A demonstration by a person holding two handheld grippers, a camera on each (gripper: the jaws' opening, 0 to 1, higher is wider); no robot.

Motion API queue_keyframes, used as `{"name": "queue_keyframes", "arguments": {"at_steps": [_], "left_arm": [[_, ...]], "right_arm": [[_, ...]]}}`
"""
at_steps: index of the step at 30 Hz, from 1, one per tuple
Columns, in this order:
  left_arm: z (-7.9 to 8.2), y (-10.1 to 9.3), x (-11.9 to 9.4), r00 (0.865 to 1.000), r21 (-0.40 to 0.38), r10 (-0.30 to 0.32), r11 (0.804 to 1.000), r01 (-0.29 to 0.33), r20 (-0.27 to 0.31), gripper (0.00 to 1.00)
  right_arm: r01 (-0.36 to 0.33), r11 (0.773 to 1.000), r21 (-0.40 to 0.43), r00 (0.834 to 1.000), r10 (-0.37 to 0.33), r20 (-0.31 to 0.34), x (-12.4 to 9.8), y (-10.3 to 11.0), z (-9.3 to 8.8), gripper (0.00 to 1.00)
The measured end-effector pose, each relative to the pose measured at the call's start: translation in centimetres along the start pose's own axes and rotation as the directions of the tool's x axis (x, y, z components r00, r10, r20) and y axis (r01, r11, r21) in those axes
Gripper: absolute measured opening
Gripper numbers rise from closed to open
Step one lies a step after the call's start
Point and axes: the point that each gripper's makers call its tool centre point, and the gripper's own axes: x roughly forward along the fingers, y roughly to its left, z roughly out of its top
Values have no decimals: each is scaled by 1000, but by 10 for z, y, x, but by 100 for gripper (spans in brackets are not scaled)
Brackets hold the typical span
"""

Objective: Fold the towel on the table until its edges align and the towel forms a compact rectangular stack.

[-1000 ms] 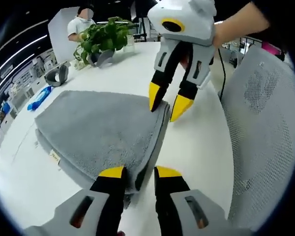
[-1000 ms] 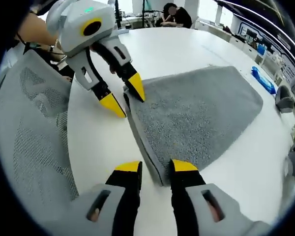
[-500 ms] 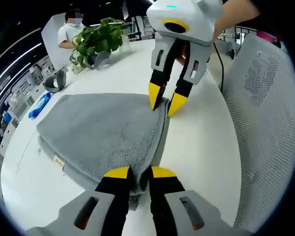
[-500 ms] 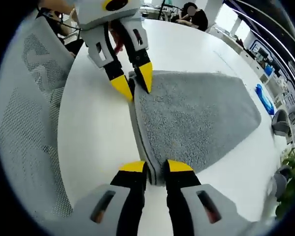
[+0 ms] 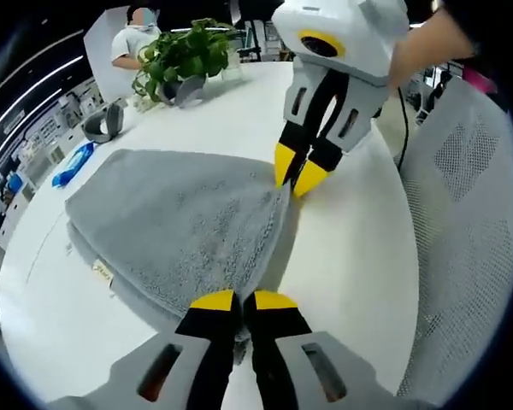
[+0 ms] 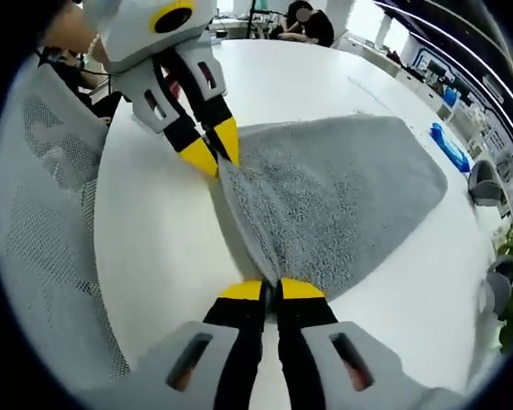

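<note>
A grey towel [image 5: 175,226] lies folded on the white table [image 5: 342,248], its layered edge running between the two grippers. My left gripper [image 5: 244,301] is shut on the near corner of that edge. In the left gripper view the right gripper [image 5: 297,175] pinches the far corner. In the right gripper view my right gripper [image 6: 271,290] is shut on the towel [image 6: 333,201] corner, and the left gripper [image 6: 215,152] grips the other corner. The pinched edge rises slightly off the table. A small tag [image 5: 103,272] shows on the lower layer.
A grey mesh chair [image 5: 462,222] stands close beside the table edge, also the chair [image 6: 47,213]. A potted plant [image 5: 184,53], headphones [image 5: 103,126] and a blue item [image 5: 73,162] sit at the table's far side. People sit beyond the table.
Both grippers went from open beside the towel's edge to shut on its two corners. The edge between them is now drawn taut and slightly lifted.
</note>
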Motion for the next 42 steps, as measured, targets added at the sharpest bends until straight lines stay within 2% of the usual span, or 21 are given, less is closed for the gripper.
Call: {"name": "queue_keyframes", "arguments": {"at_steps": [5,11,20,24,32,38,42], "left_arm": [[0,0,-9,1000,-6,7,1000,-7,-15,4],[6,2,-25,1000,-52,12,999,-12,1,4],[16,1,-49,1000,-82,10,997,-9,10,5],[20,3,-56,1000,-82,25,996,-24,13,5],[24,0,-68,999,-96,36,995,-34,12,5],[31,-1,-83,997,-81,65,995,-62,36,5],[37,-3,-93,996,-100,69,993,-64,50,5]], "right_arm": [[-14,1000,23,1000,14,2,-8,3,4,1],[-38,998,56,999,37,26,-21,5,14,1],[-66,990,125,997,62,37,-42,10,28,1],[-44,992,121,998,38,52,-50,10,34,1],[-42,993,113,998,36,56,-60,14,40,2],[-32,993,111,997,23,78,-75,18,47,2],[-26,993,114,996,15,93,-86,20,52,2]]}}
